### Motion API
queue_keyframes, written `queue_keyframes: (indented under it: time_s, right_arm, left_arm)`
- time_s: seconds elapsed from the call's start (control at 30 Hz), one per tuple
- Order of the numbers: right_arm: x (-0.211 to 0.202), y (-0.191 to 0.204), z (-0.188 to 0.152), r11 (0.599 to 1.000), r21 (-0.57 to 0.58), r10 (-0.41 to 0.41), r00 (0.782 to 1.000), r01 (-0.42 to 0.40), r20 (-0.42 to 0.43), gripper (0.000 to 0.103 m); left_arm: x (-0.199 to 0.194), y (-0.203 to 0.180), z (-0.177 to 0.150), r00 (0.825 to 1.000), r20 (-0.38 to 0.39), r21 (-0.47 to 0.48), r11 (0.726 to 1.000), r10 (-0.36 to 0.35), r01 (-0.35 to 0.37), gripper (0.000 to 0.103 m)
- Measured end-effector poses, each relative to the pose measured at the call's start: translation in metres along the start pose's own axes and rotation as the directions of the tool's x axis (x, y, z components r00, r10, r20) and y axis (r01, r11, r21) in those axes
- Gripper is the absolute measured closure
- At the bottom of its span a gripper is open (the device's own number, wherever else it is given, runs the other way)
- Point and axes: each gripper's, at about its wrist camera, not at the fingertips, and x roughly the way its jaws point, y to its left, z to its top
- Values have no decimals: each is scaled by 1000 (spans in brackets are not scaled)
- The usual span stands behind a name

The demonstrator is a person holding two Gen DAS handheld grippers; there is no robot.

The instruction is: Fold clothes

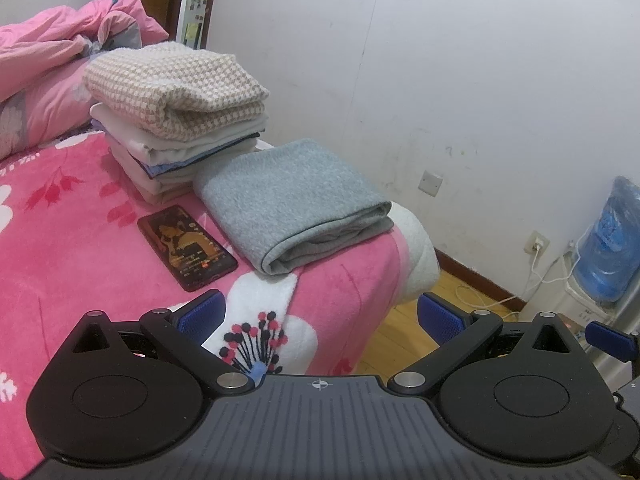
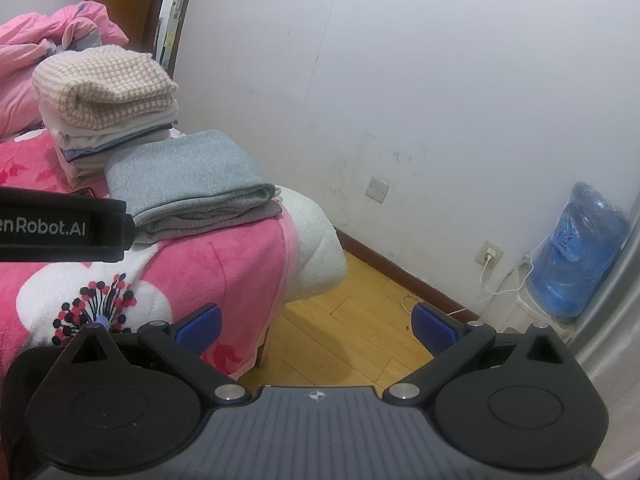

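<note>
Both grippers — left gripper (image 1: 320,316), right gripper (image 2: 316,326) — spread, empty; nudging the folded grey fleece garment (image 1: 288,204) risks toppling it off the pink floral-blanket bed (image 1: 80,240) edge.

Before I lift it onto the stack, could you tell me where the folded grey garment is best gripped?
Grip the folded grey garment at its rounded fold edge nearest the phone, coming from the bed's near side. That edge binds all layers; the wall-side end shows loose separate layers that would likely splay.

Fuzzy grey folded cloth (image 1: 288,196) lies on plush pink blanket (image 1: 80,240).
</note>
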Motion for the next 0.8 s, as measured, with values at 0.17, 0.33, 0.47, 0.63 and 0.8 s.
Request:
queue_keyframes:
  time_s: [0.17,0.33,0.47,0.63,0.8]
  right_arm:
    - [1,-1,1,1000,3,-1,1000,1,-2,0]
    - [2,2,0,1000,0,2,1000,-2,-3,0]
    - [0,2,-1,1000,-2,1,1000,-1,-1,0]
    - [0,1,-1,1000,2,0,1000,0,0,0]
    - [1,2,0,1000,3,-3,1000,3,-1,0]
  left_arm:
    - [0,0,0,1000,-3,0,1000,3,-3,0]
    - [1,1,1,1000,0,-3,1000,9,-9,0]
    - [0,2,1,1000,1,-3,1000,10,-10,0]
    - [0,2,1,1000,-2,-6,1000,14,-14,0]
    - [-1,2,1,1000,-2,-4,1000,10,-10,0]
